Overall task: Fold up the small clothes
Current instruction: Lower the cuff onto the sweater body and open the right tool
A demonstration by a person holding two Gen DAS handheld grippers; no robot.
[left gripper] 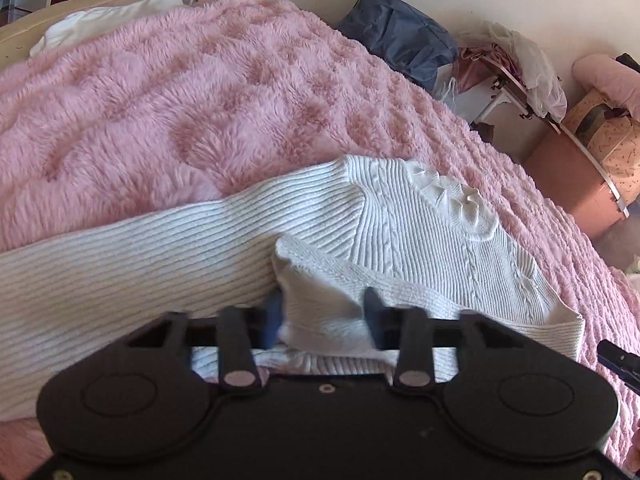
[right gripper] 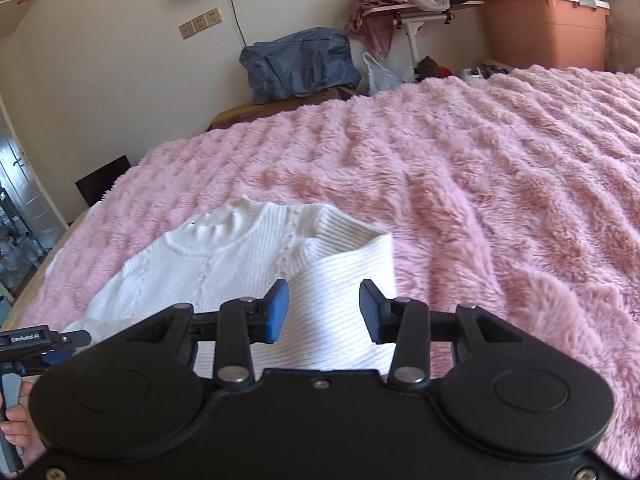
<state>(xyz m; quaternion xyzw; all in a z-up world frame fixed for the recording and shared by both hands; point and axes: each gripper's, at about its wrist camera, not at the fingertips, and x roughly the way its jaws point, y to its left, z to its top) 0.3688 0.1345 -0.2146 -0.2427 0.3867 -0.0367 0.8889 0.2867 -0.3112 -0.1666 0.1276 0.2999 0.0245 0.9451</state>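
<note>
A white ribbed sweater (right gripper: 224,264) lies on a bed covered by a fluffy pink blanket (right gripper: 480,184), near the bed's near edge, its collar (left gripper: 460,204) pointing toward the foot of the bed. One sleeve (left gripper: 160,248) is folded across the body, and its ribs run crosswise over the cable-knit front.

The left hand-held gripper (left gripper: 322,312) is low over the sweater with a raised fold of white knit (left gripper: 320,280) between its blue pads. The pads are blurred and still stand apart on either side of the fold, so whether they press on the cloth cannot be told.

The right hand-held gripper (right gripper: 324,312) hovers above the folded sleeve with its jaws partly open and nothing between them; the knit shows through the gap below.

A person's hand (right gripper: 16,420) grips the handle of the left tool at the lower left corner of the right wrist view.
</note>
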